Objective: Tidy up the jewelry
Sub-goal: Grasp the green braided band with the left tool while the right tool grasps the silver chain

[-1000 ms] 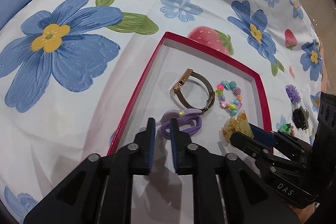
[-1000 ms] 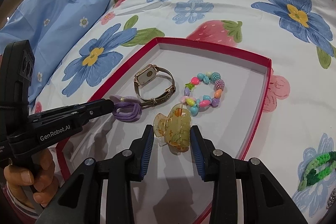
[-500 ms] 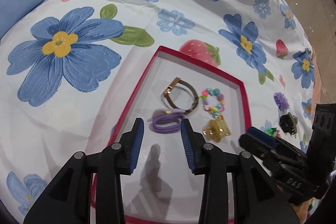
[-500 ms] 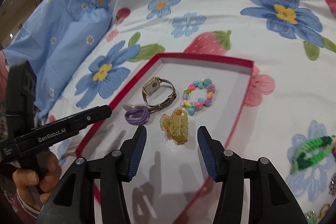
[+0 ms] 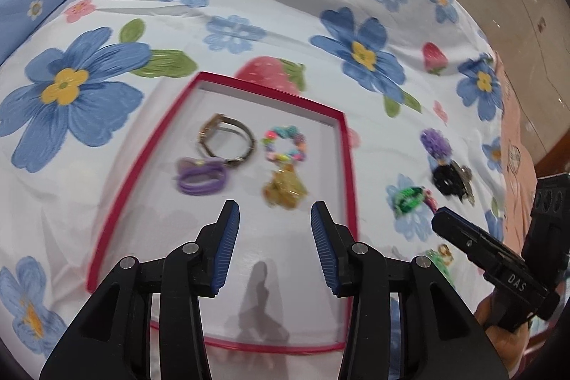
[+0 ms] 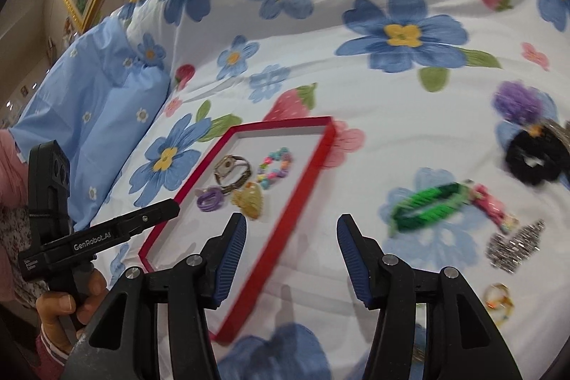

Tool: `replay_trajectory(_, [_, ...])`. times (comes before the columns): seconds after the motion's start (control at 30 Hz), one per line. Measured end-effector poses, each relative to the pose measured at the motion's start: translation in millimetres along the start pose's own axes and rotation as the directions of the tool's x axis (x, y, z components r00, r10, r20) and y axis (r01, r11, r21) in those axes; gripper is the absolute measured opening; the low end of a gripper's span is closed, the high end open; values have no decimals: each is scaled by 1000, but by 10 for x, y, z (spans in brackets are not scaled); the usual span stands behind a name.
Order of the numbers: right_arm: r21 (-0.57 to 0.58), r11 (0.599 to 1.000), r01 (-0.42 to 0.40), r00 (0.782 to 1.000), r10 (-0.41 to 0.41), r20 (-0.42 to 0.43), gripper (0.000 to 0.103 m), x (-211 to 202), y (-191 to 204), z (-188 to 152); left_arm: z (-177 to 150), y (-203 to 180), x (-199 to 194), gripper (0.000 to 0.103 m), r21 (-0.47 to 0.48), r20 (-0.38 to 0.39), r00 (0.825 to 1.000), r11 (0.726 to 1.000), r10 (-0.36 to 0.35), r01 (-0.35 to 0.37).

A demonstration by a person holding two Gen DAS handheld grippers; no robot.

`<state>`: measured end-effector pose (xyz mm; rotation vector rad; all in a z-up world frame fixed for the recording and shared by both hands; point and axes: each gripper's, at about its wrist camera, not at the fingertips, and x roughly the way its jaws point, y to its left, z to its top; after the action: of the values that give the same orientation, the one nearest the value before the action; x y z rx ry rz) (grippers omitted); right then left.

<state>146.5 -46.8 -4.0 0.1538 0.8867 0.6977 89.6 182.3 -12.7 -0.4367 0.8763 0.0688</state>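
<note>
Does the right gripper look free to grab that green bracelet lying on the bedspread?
Probably yes. The right gripper is open and empty, and the green bracelet lies on the bedspread just ahead to its right, outside the red tray. Only a pink piece touches one end.

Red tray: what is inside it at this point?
Inside the red tray lie a gold watch, a purple hair tie, a beaded bracelet and an amber claw clip. The left tool covers part of the tray's near floor.
</note>
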Motion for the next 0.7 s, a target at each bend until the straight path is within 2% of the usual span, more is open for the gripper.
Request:
replay_trajectory(0.33, [48, 996, 75, 994, -78, 71, 55, -539, -384, -134, -73, -419, -2, 44, 78, -21, 999, 996, -33, 35])
replay_trajectory(0.7, [143, 975, 171, 980, -183, 78, 55, -887, -945, -366, -109, -844, 129, 45, 169, -59, 997, 984, -55, 65])
